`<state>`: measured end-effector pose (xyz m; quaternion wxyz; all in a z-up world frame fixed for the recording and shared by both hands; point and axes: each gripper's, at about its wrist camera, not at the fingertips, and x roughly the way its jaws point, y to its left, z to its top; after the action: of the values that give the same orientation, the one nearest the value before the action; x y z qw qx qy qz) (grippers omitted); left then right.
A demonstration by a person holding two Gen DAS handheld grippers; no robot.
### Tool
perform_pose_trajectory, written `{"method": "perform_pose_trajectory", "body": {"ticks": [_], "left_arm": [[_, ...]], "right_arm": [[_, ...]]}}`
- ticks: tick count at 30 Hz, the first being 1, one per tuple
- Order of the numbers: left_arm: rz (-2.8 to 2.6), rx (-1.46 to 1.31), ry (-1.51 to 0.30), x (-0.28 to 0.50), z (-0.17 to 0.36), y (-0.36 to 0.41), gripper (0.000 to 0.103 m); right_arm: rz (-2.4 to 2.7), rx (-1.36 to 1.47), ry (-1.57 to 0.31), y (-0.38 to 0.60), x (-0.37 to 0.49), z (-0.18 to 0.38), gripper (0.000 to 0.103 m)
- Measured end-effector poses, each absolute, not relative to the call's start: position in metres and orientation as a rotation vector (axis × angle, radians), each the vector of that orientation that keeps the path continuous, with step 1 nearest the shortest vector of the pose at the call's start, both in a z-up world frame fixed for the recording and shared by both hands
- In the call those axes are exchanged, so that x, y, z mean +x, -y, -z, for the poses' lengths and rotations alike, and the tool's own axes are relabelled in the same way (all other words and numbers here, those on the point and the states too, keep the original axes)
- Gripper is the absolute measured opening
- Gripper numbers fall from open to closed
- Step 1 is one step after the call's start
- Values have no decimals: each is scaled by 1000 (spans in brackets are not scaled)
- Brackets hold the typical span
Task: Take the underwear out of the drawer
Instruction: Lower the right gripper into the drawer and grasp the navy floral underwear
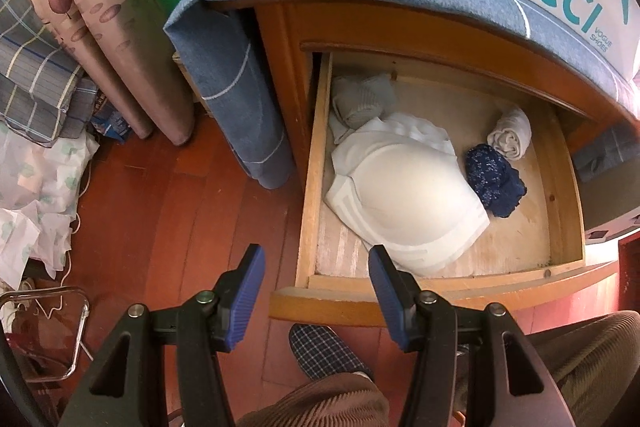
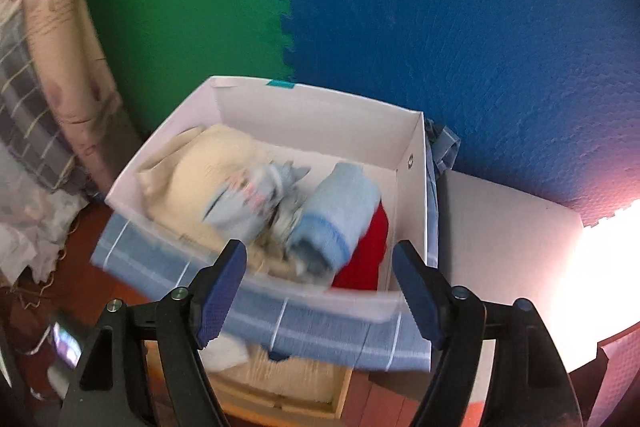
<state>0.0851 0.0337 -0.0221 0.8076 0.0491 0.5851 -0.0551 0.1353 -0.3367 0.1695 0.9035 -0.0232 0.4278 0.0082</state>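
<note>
Hovering over the open drawer [image 1: 316, 163], your left gripper [image 1: 316, 291] stands apart and empty; white underwear [image 1: 404, 203] lies inside.
Your right gripper [image 2: 318, 287], jaws apart, holds nothing above the white box [image 2: 320, 111] of blurred folded garments.

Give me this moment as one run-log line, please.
drawer: wooden drawer open | inside: white padded bra, dark blue lace piece | left gripper: jaws open, empty | right gripper: jaws open above white cardboard box
</note>
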Motion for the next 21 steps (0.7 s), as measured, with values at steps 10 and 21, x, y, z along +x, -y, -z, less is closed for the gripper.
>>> {"method": "perform_pose_trajectory", "body": {"ticks": [10, 21], "left_arm": [[115, 110, -1234, 84, 20, -34, 55], [139, 96, -1220, 84, 17, -34, 55]], "right_arm": [[-123, -54, -988, 322, 75, -98, 72], [-187, -195, -1253, 292, 98, 47, 67]]}}
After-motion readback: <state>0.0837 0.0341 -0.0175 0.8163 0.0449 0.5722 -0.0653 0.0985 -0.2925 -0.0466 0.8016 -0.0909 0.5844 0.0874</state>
